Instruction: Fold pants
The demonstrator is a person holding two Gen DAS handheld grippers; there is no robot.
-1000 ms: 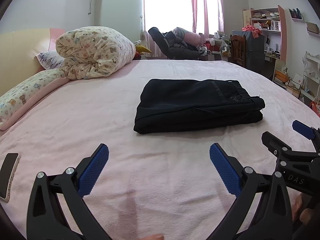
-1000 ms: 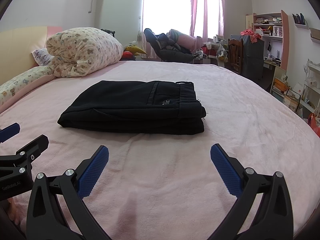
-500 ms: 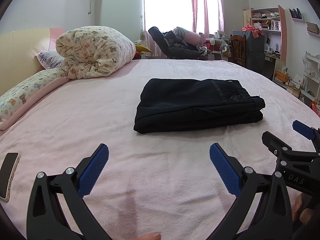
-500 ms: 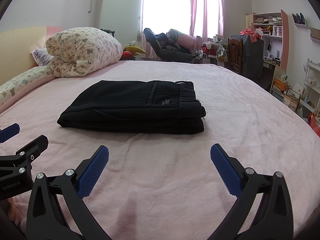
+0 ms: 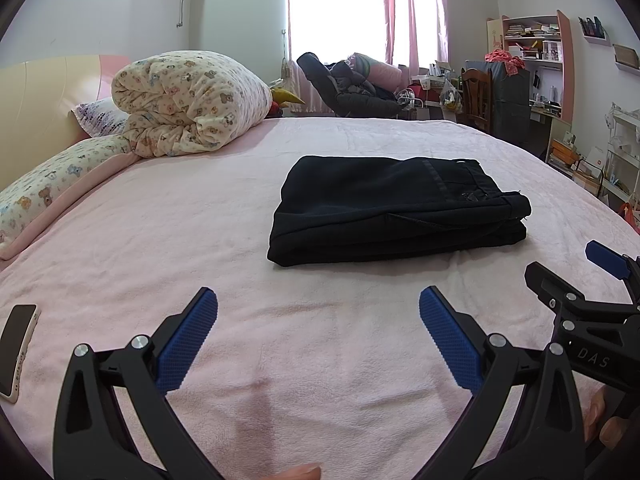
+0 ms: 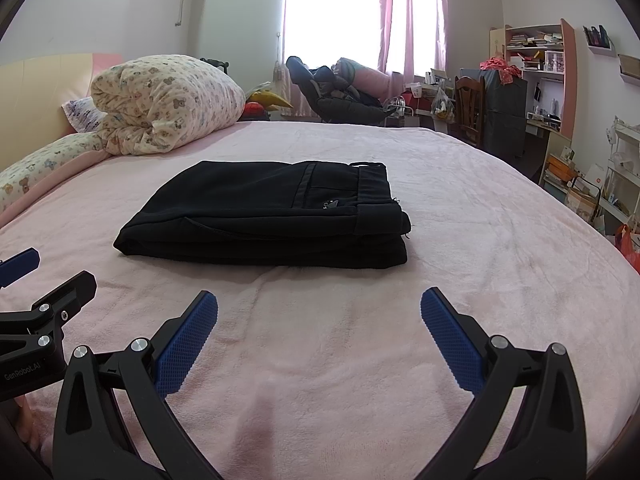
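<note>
Black fabric pants (image 5: 396,208) lie folded in a flat stack mid-bed on the pink fleece blanket (image 5: 160,248). Left gripper (image 5: 318,332) and right gripper (image 6: 319,332) spread wide, empty, near the stack, not touching.

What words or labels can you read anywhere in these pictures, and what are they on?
"DAS": on the black body of the right tool, seen from the left wrist view.
"GenRobot.AI": on the black body of the left tool, seen from the right wrist view.
The small pale mark on the folded pants is too blurred to read.
The book spines on the shelf are too small to read.
</note>
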